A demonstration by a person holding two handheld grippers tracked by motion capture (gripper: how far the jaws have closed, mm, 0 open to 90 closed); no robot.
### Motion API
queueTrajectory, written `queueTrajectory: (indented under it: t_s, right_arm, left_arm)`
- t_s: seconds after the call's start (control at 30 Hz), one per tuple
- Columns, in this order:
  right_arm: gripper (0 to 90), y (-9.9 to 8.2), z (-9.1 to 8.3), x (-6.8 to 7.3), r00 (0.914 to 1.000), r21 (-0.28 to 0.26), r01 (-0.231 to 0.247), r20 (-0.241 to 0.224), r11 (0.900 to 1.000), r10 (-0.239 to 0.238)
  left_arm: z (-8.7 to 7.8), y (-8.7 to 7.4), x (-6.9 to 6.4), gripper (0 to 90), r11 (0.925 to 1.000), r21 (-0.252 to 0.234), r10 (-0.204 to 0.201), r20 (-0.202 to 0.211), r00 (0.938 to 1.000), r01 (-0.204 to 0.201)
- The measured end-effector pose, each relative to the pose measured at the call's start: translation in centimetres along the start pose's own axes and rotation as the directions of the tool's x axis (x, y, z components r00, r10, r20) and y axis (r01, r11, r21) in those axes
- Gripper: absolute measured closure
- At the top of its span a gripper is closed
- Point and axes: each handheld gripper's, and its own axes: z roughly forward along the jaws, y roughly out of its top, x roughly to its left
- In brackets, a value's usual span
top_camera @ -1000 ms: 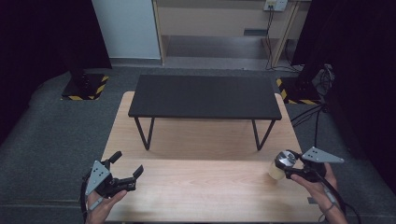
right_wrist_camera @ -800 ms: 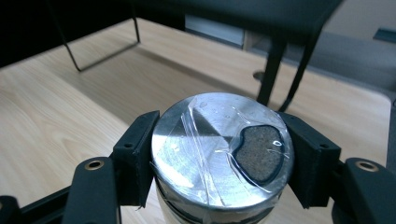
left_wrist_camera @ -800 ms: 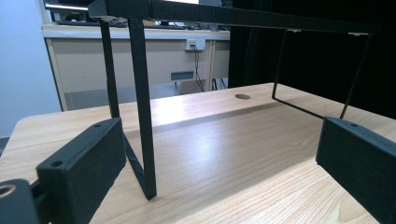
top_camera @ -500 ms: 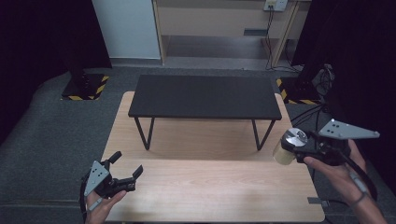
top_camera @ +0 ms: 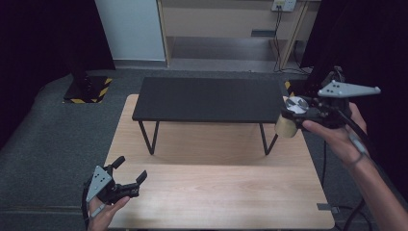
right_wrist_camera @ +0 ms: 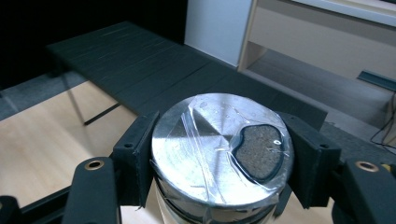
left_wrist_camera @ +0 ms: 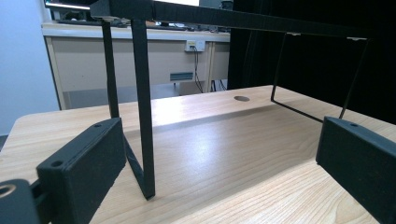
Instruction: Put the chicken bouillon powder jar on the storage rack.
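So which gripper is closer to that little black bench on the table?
Right. The right gripper holds a can beside the black bench's right end; the left gripper sits open near the table's front-left corner.

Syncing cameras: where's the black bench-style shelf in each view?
High view: black shelf stands at centre on the far half of the wooden table.
Left gripper view: its top edge and legs rise ahead, seen from low down.
Right gripper view: its top lies behind the held can.
Shared landmark: the wooden table.
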Motion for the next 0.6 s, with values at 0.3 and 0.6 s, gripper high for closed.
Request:
queueTrajectory:
  t_s: [0.3,0.6]
  right_arm:
    - [34.8,3.6,7.6,-1.8,0.9936,0.009,-0.016,0.112,0.9998,0.015]
    - [34.8,4.5,13.5,-2.3,0.9752,0.017,-0.025,0.220,0.9995,0.021]
  left_arm:
    - [0.0,-0.1,0.1,0.7,1.0000,0.003,-0.009,-0.004,1.0000,0.009]
    - [-0.1,-0.2,0.2,0.7,0.9998,0.003,-0.020,-0.006,0.9998,0.020]
